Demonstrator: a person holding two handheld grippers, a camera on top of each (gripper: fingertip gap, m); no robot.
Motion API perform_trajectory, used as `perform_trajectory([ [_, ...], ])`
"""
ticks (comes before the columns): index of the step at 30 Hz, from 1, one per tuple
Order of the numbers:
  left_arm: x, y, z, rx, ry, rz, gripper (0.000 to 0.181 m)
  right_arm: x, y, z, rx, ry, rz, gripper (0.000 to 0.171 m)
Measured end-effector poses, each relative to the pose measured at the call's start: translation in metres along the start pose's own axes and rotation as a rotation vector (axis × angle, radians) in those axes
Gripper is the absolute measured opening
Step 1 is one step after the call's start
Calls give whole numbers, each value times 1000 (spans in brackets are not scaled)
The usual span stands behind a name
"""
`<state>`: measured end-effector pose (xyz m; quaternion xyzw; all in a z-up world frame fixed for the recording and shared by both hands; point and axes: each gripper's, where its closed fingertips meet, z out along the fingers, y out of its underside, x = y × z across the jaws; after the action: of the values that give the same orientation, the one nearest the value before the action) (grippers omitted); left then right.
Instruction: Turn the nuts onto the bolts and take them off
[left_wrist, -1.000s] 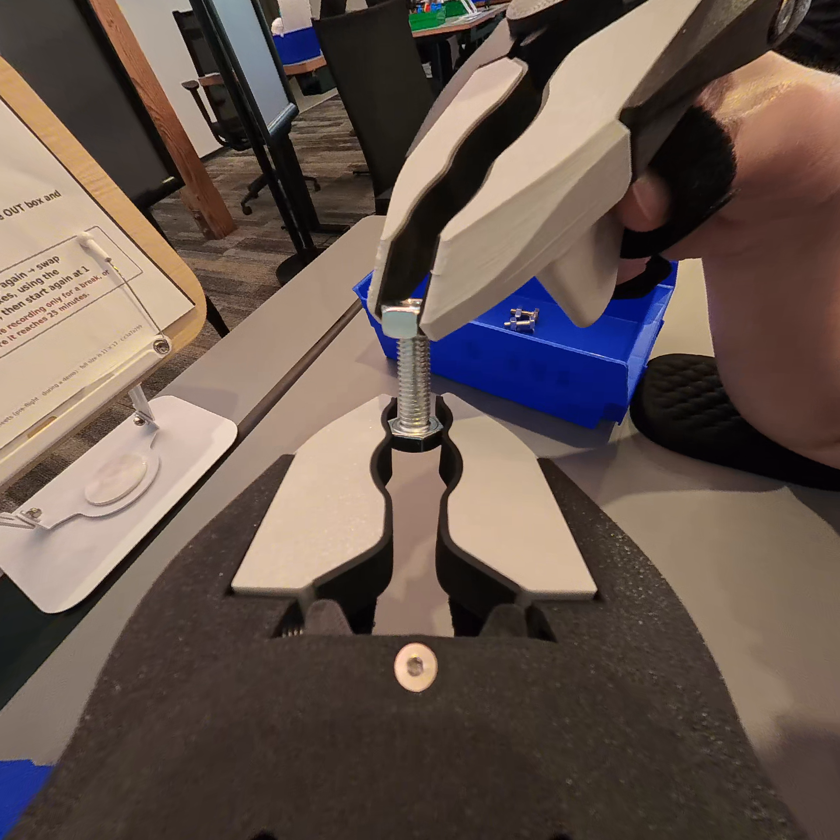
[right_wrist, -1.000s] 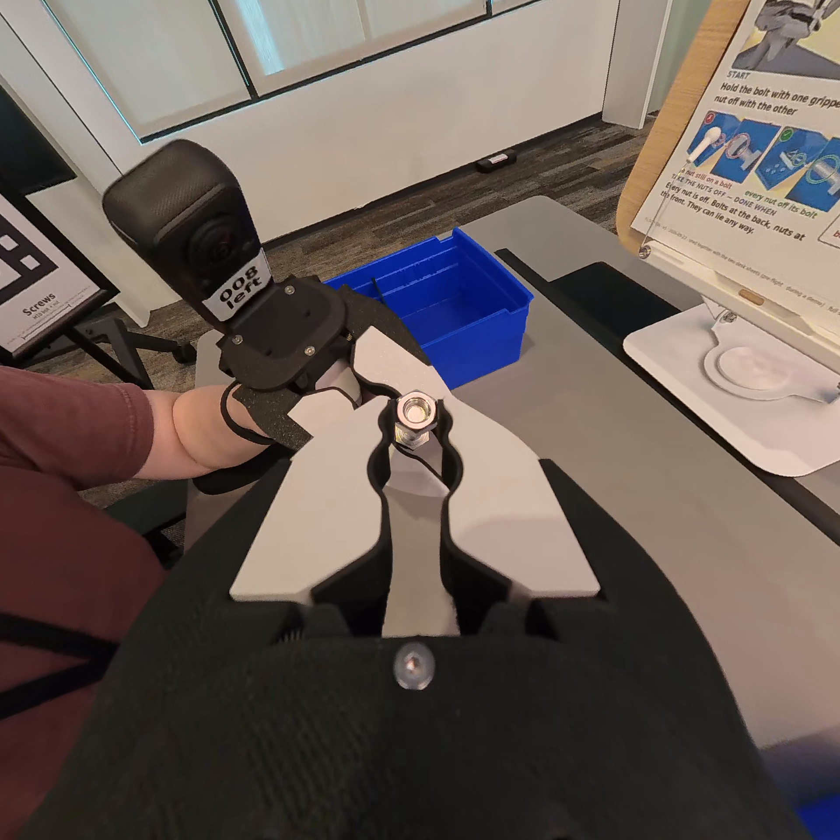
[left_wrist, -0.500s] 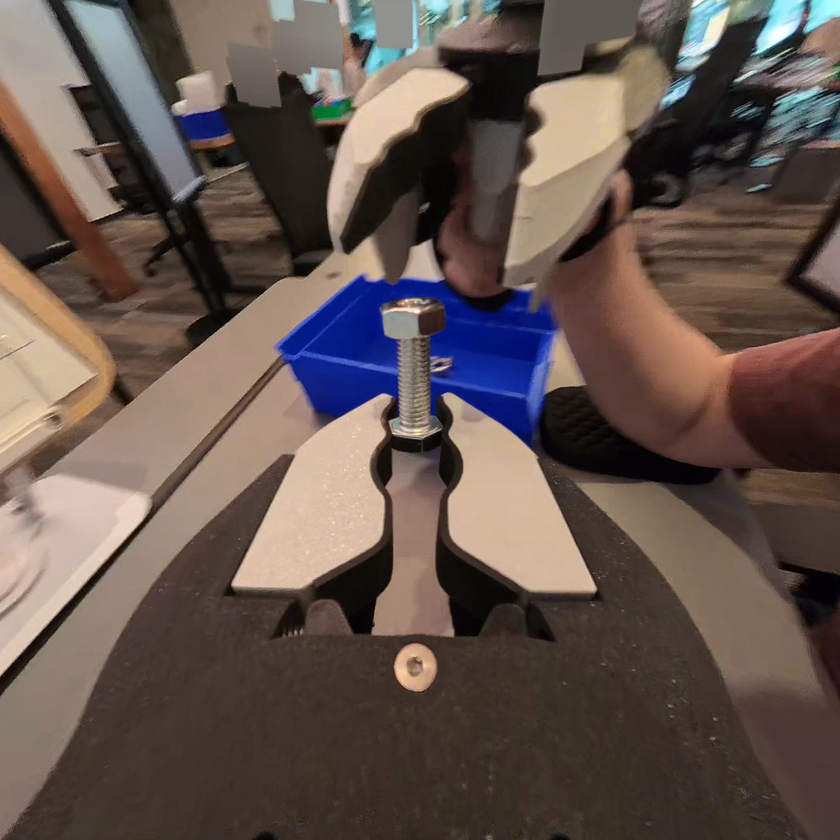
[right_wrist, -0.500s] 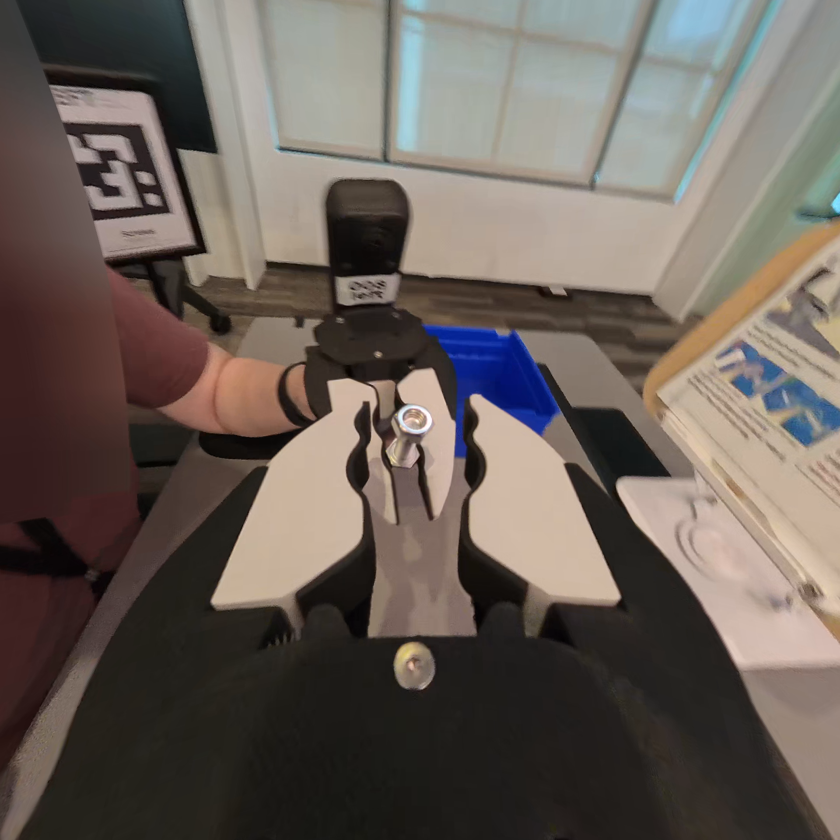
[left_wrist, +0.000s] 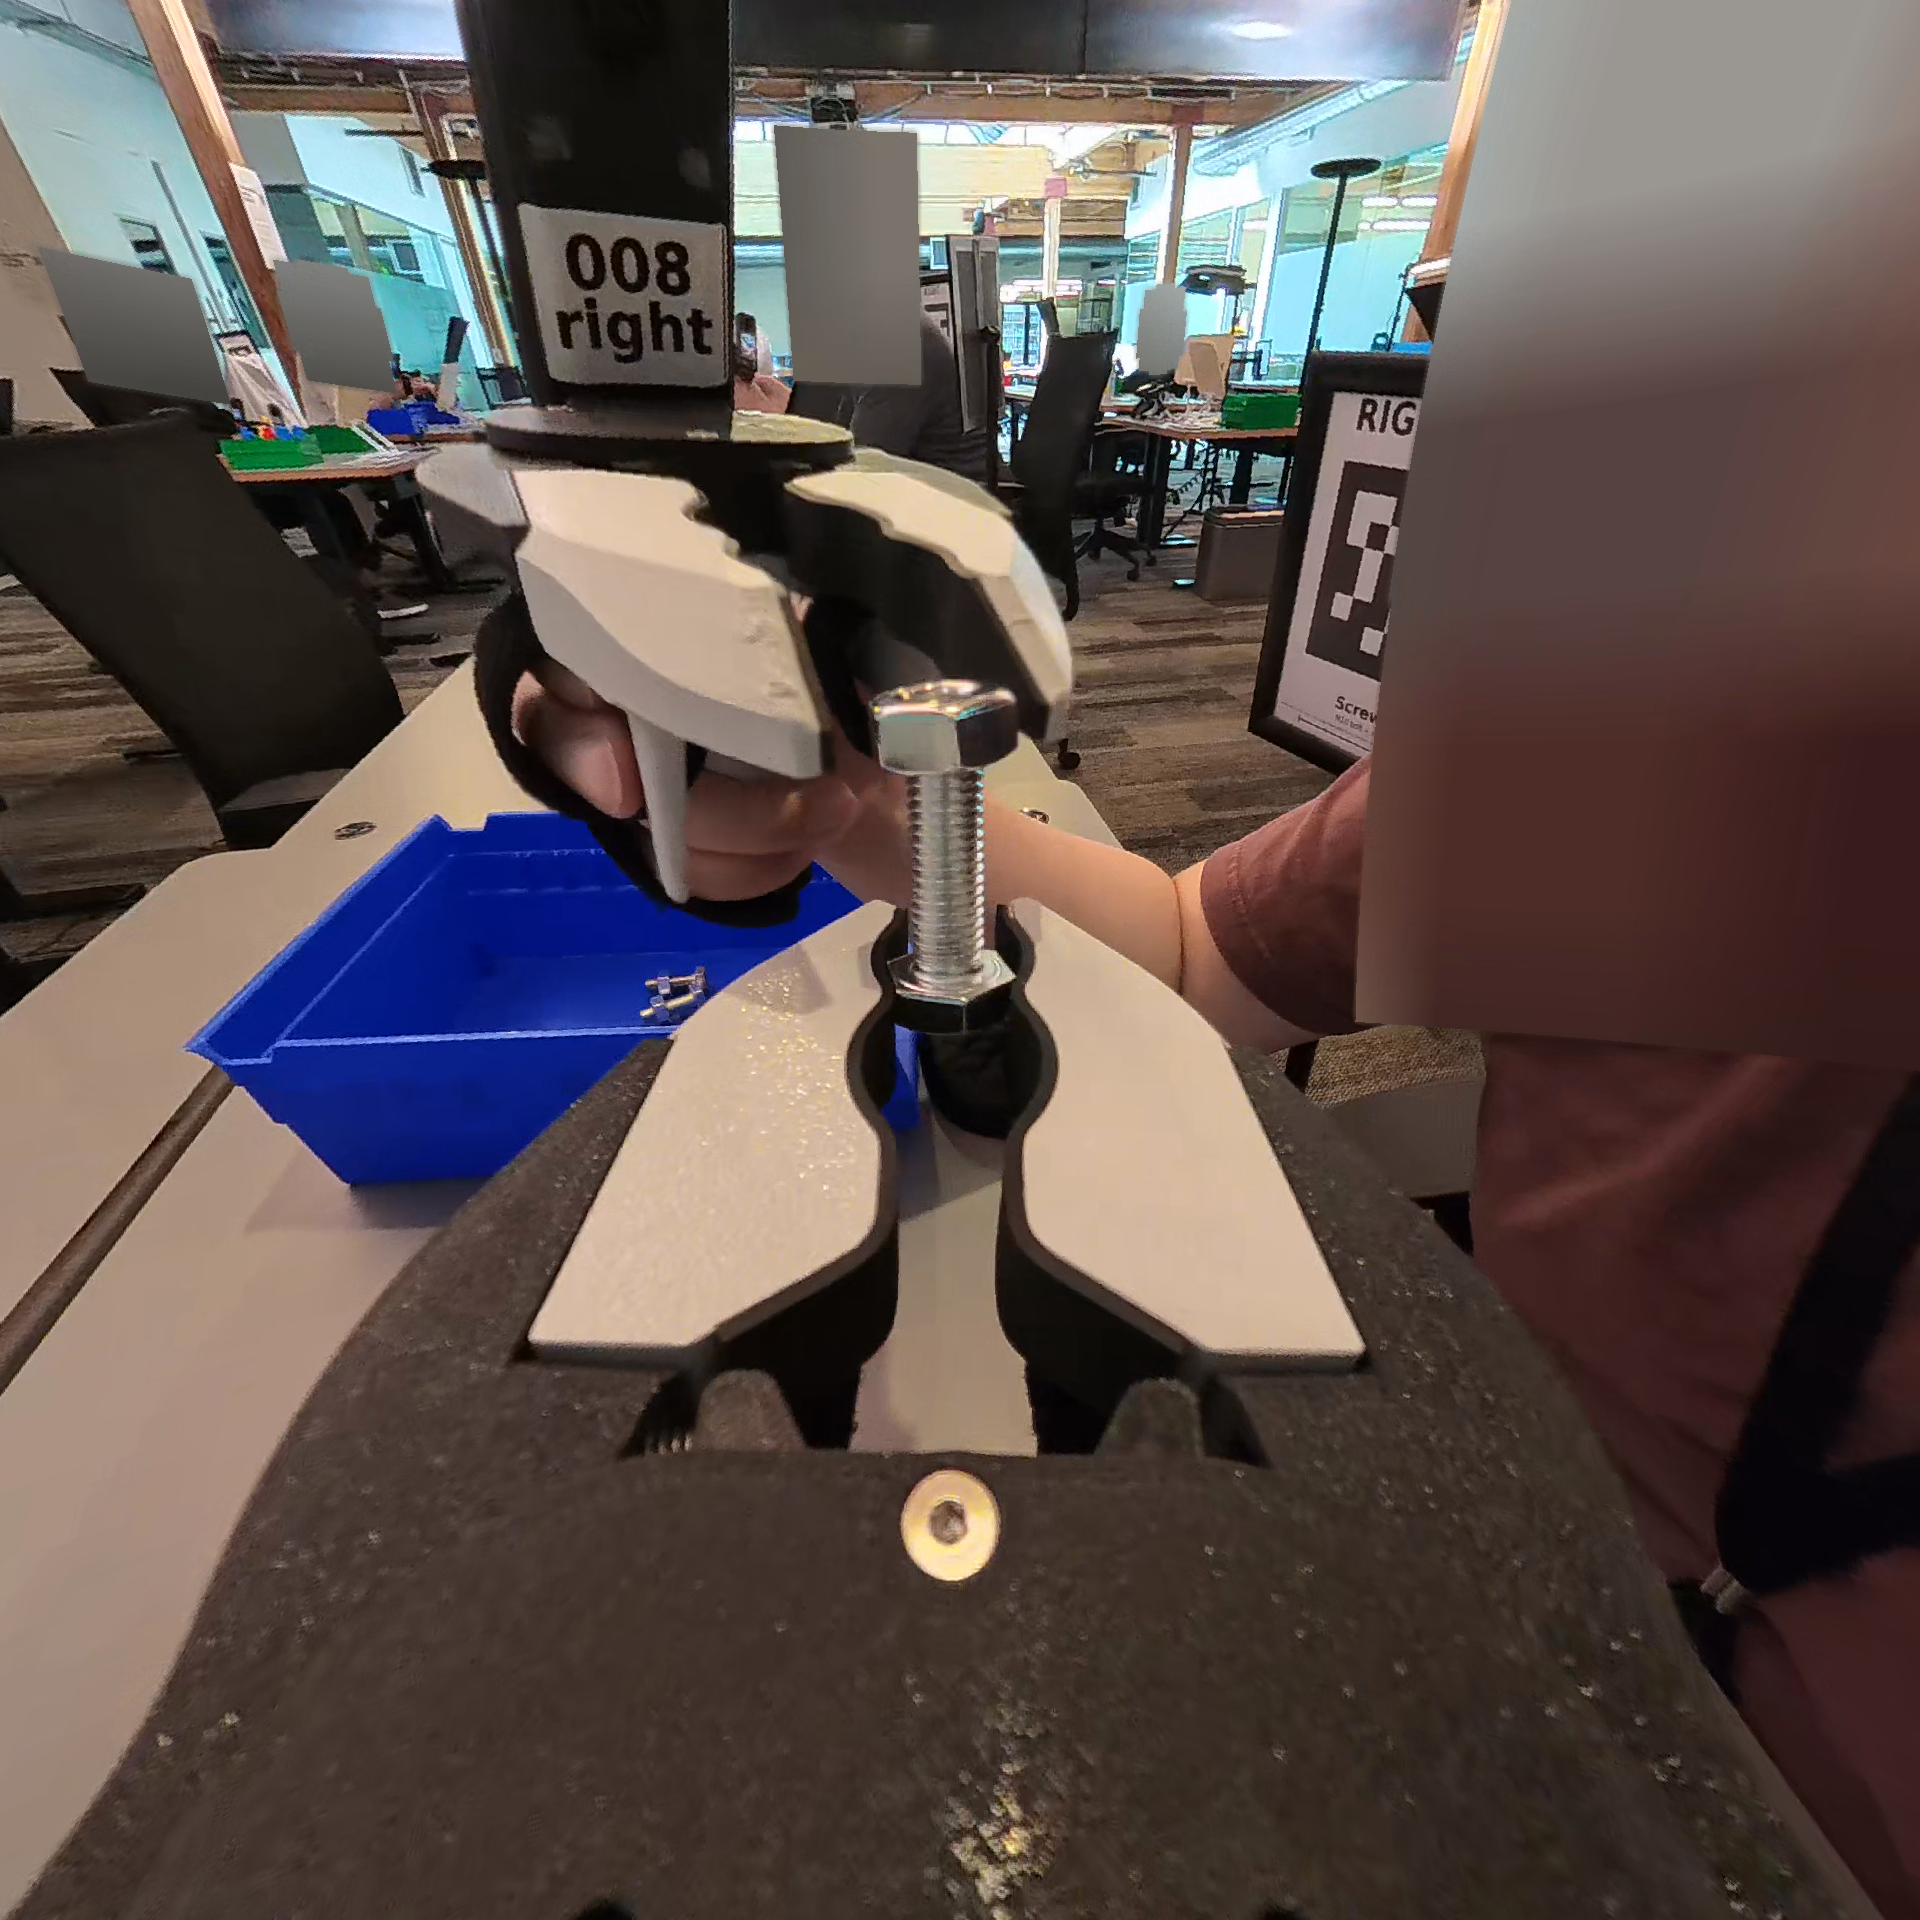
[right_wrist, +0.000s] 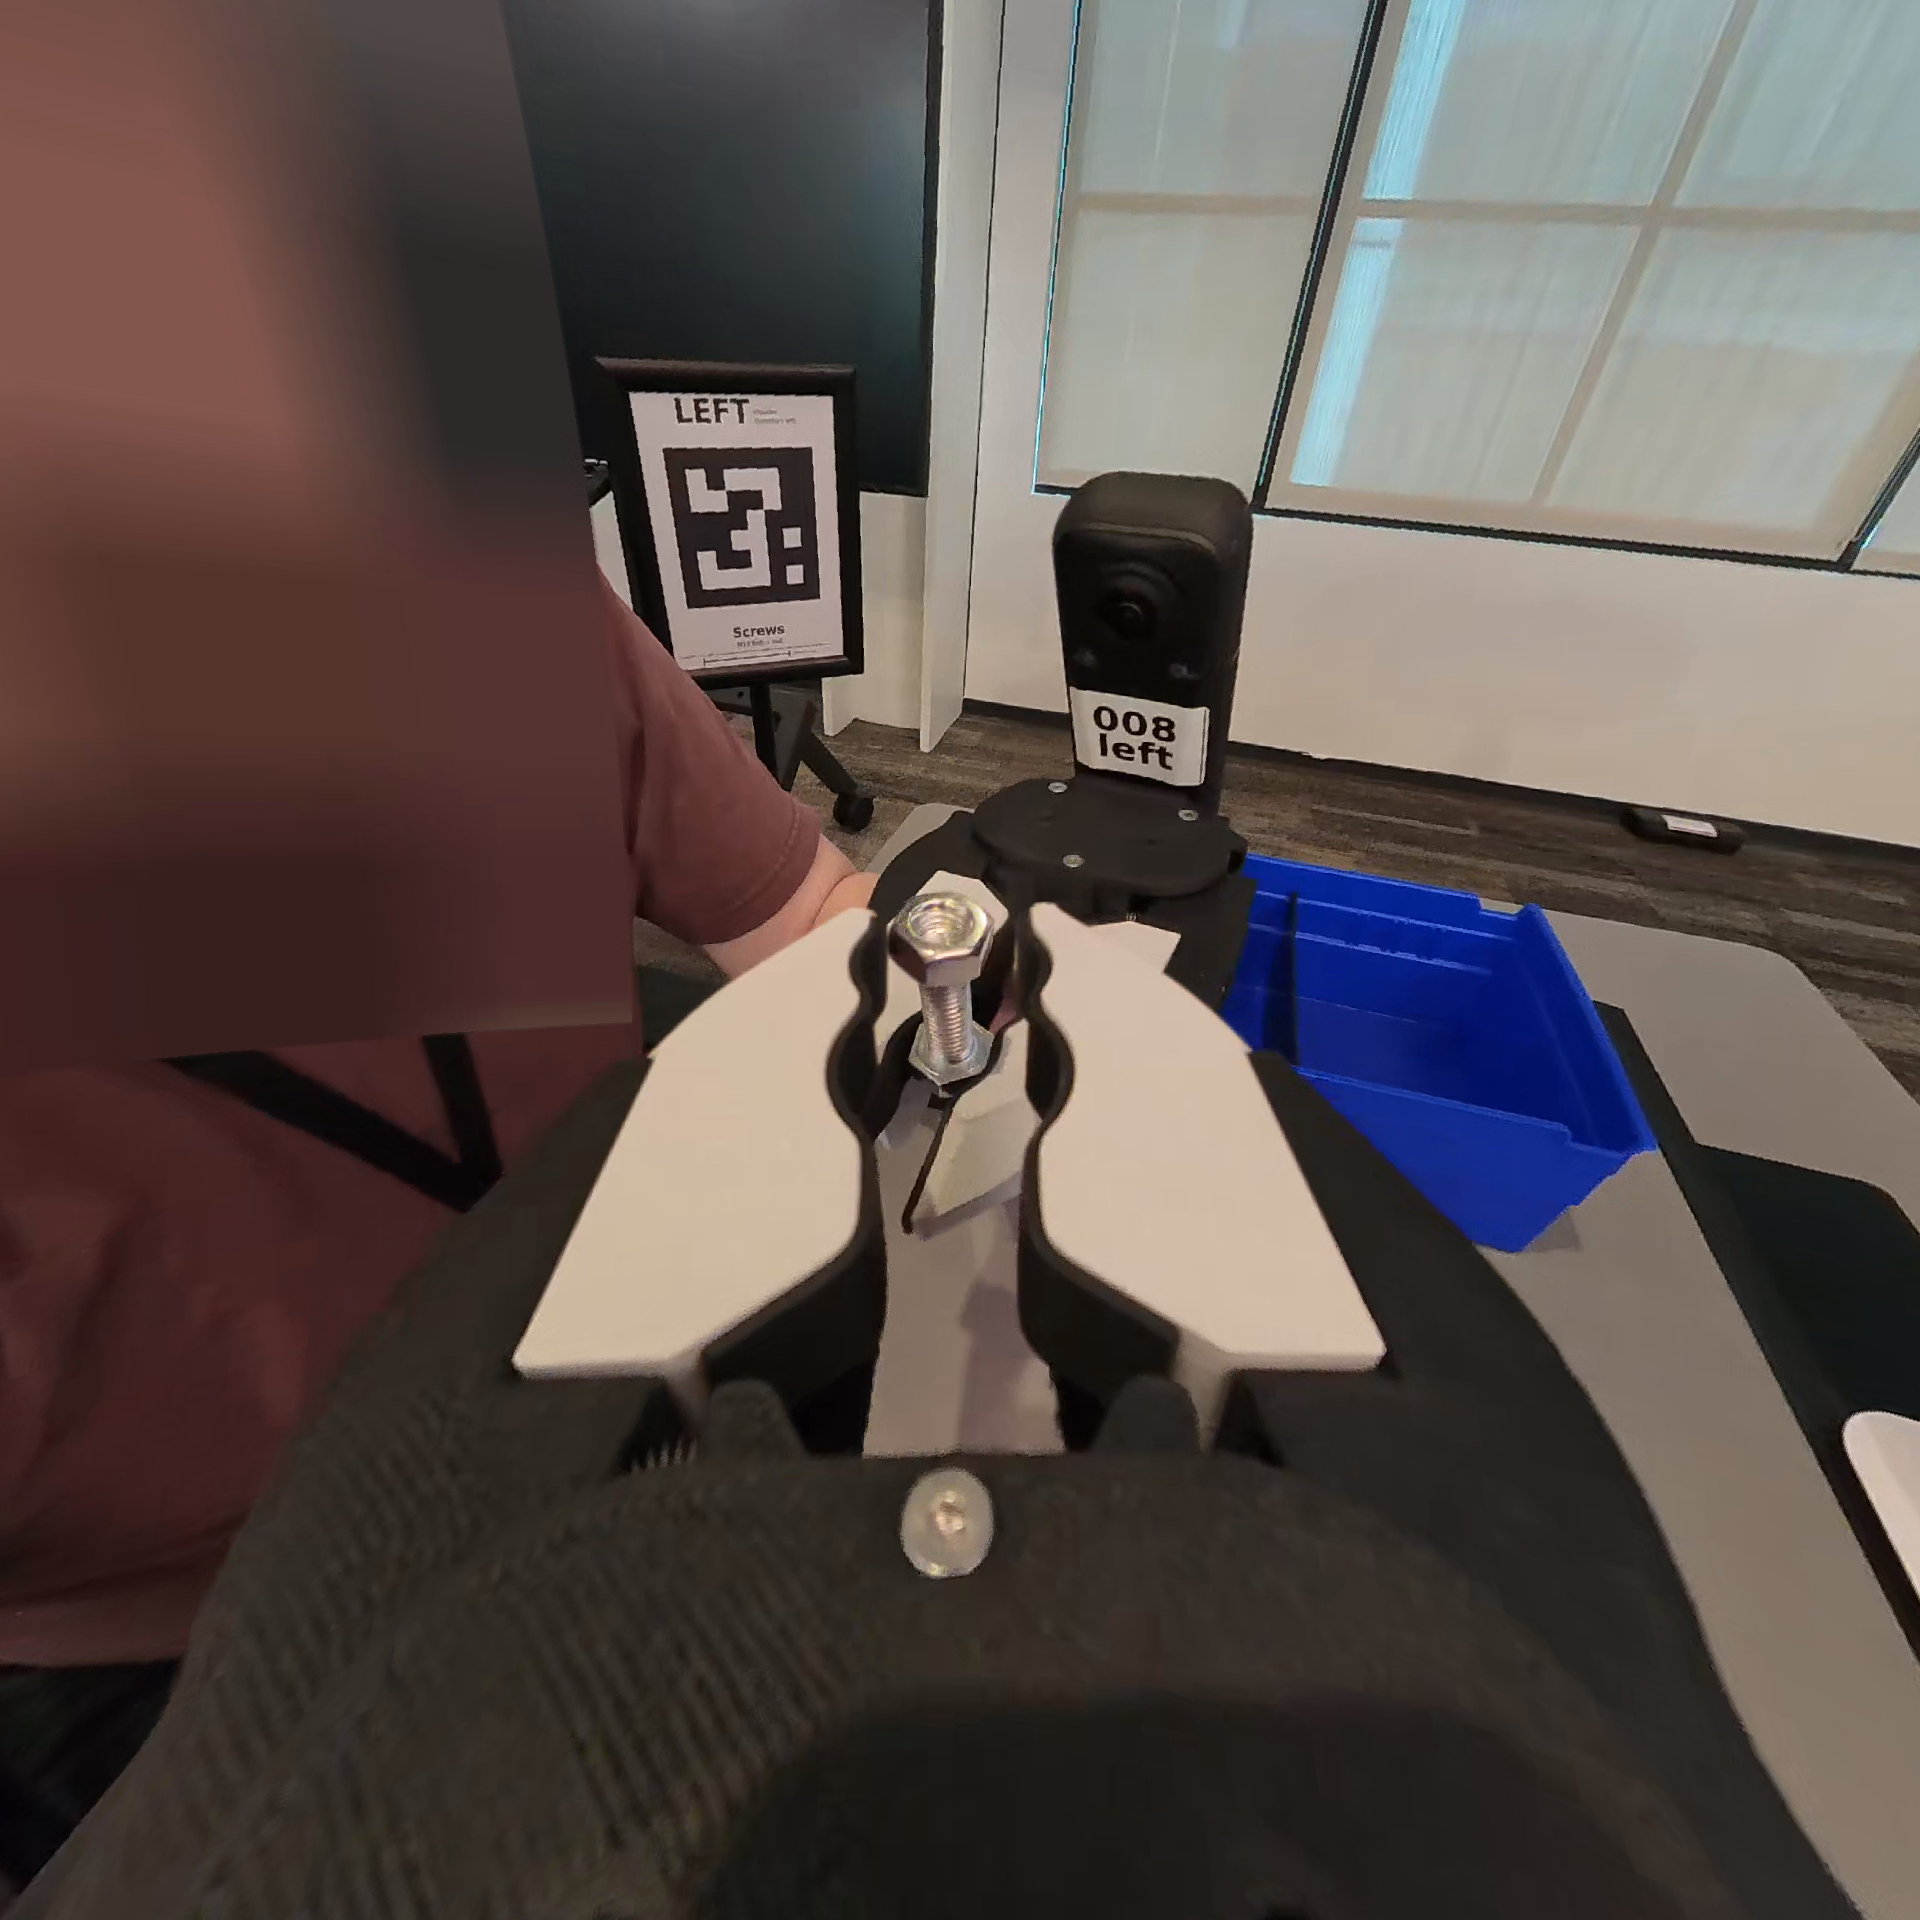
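Since a second ago, right gripper (left_wrist: 935, 686) has let go of the bolt (left_wrist: 943, 831), jaws apart around its head. Left gripper (left_wrist: 951, 977) clamps the nut (left_wrist: 951, 977); blue bin (left_wrist: 343, 1060) sits beside, holding small bolts (left_wrist: 673, 992).

We've got the bolt (left_wrist: 943, 831) standing upright at 12 o'clock, nut (left_wrist: 951, 977) at its foot, bin (left_wrist: 416, 1081) on the table (left_wrist: 135, 1455) at 10 o'clock.
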<state>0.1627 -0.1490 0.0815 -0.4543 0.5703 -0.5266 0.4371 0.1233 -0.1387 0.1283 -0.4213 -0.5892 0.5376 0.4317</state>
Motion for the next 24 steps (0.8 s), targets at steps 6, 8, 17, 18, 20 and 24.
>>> perform_trajectory([
  [6,-3,-2,-3,1,-27,9,15,1,0,2,-6,14,25,20],
  [8,-6,-2,-4,-7,-55,24,15,4,-1,2,-9,30,48,20],
  [17,-58,-7,-32,-45,-492,73,15,52,-6,2,35,401,166,19],
  [18,-63,-7,-35,-54,-531,74,15,57,-5,3,31,449,159,19],
  [20,-71,-4,-42,-82,-605,75,15,64,-3,3,16,547,132,19],
  [24,-76,-4,-48,-88,-657,56,15,70,-3,4,36,639,148,19],
])
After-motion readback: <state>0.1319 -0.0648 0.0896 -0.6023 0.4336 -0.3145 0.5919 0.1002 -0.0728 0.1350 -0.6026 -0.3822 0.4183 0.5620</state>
